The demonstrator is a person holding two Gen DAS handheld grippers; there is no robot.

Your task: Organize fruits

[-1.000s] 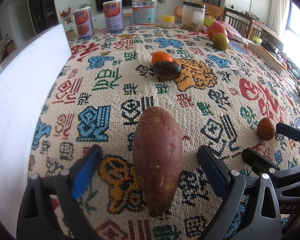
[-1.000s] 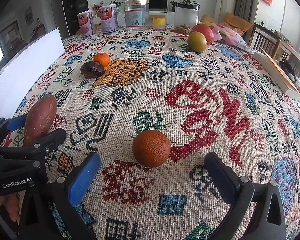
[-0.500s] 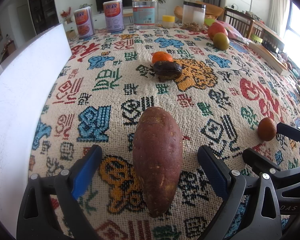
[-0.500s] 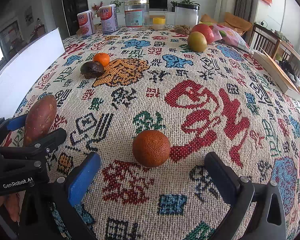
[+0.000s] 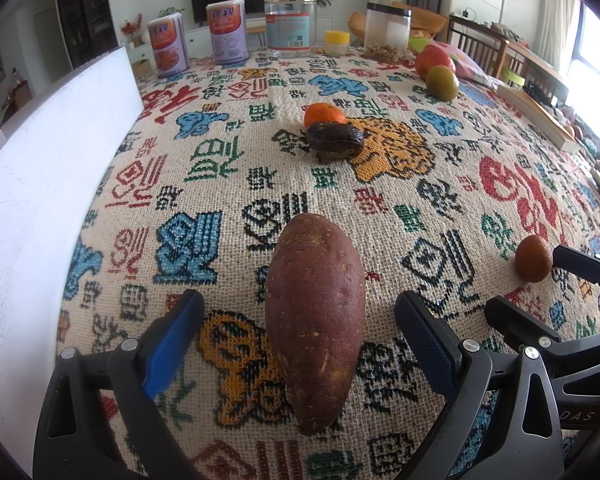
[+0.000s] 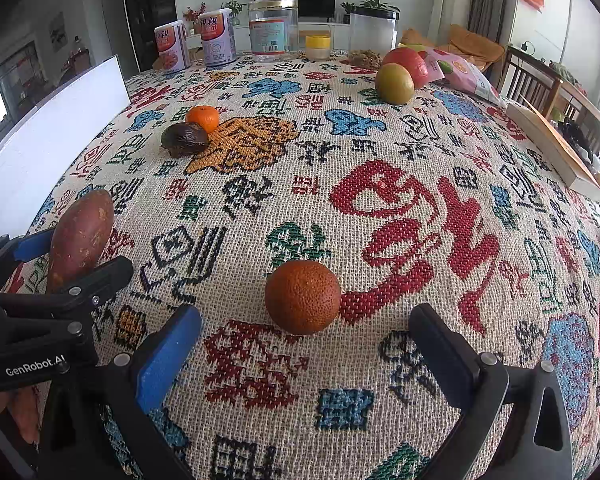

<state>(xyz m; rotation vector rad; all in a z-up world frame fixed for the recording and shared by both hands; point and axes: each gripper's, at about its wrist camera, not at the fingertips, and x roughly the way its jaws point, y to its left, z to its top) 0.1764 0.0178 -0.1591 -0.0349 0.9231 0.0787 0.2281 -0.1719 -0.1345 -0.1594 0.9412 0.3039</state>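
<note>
With both jaws spread wide, the left hand-held gripper (image 5: 296, 336) is straddling the sweet potato (image 5: 315, 322) on the desk (image 6: 380, 140) and the right hand-held gripper (image 6: 304, 344) is facing the dark orange (image 6: 302, 297), so closing appears next.

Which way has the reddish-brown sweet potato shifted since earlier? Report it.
No. The reddish-brown sweet potato lies on the same orange woven motif, between the open left gripper.
</note>
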